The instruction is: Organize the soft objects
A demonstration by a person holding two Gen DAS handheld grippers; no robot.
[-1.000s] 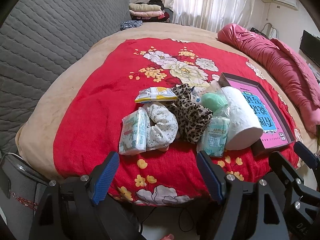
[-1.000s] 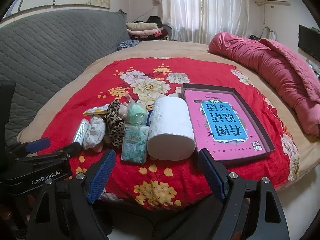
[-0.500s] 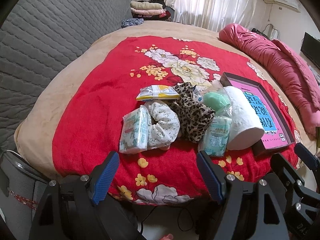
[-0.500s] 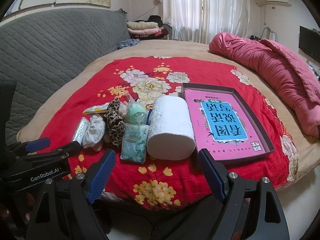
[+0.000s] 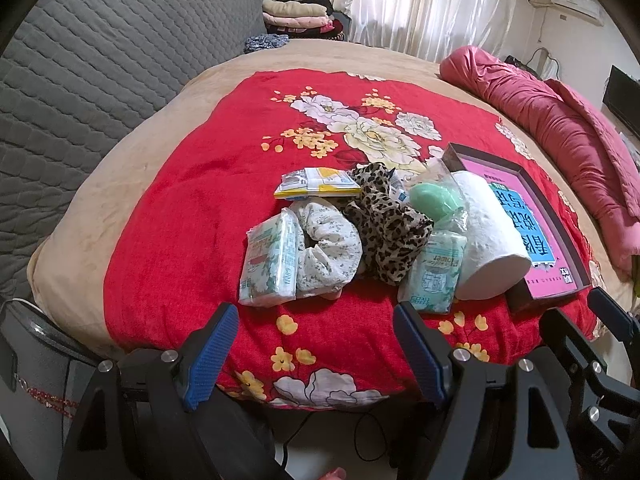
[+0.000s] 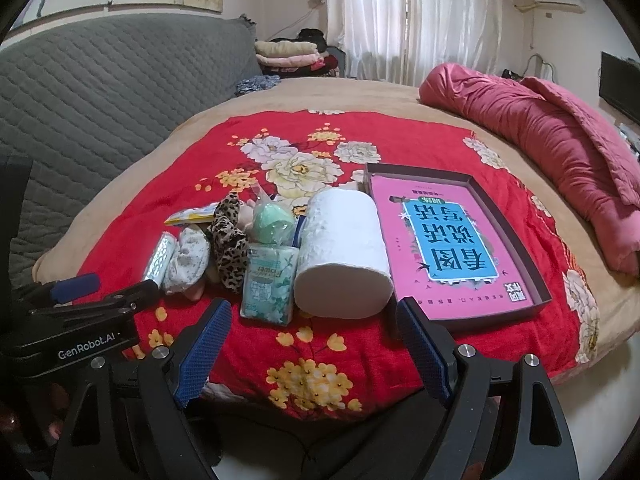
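Item: soft goods, clustered near the front edge of the red floral blanket (image 5: 192, 208): tissue pack (image 5: 267, 266), white scrunchie (image 5: 328, 250), leopard scrunchie (image 5: 386, 226), green sponge (image 6: 272, 220), second tissue pack (image 6: 269, 286), paper roll (image 6: 342, 256) touching the pink-lined tray (image 6: 538, 294) at right. Left gripper (image 5: 316, 354) and right gripper (image 6: 308, 350): both wide apart, empty, short of the bed edge. I would take the roll first, across its width, lifting clear of the tray wall. Open room: far blanket and left side.
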